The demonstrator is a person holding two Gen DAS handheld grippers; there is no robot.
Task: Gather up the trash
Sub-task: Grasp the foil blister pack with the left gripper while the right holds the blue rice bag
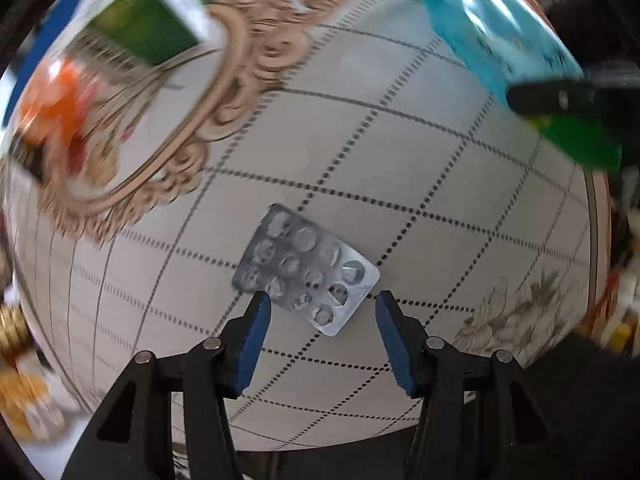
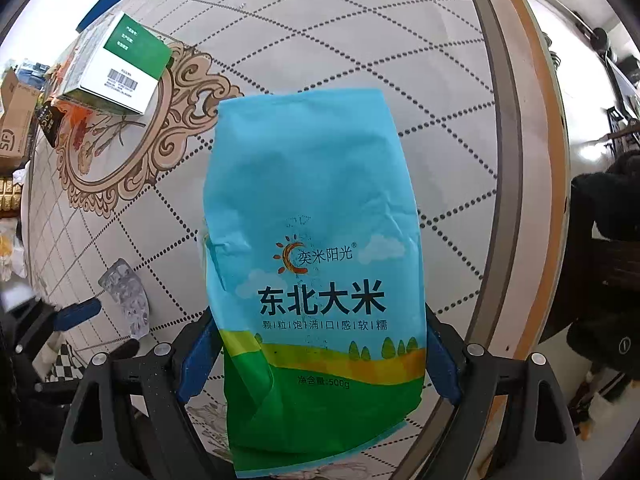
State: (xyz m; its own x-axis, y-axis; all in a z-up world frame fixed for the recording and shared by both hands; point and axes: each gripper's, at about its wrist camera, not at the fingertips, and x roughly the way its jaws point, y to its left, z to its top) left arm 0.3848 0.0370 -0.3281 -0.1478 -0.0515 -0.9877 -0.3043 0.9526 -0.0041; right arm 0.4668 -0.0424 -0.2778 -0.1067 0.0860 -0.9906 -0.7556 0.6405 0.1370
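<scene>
An empty silver blister pack lies flat on the patterned tabletop, just ahead of the left gripper, whose jaws stand apart with nothing between them. The right gripper has its jaws clamped on a blue-and-green rice bag held over the tabletop, with a green-and-white box resting farther off.

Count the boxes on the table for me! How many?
1. A green and white box lies at the far left of the table, by the ornate frame pattern. Others could be hidden.

Your left gripper hangs open over the tablecloth, its blue pads flanking the empty blister pack without touching.
</scene>
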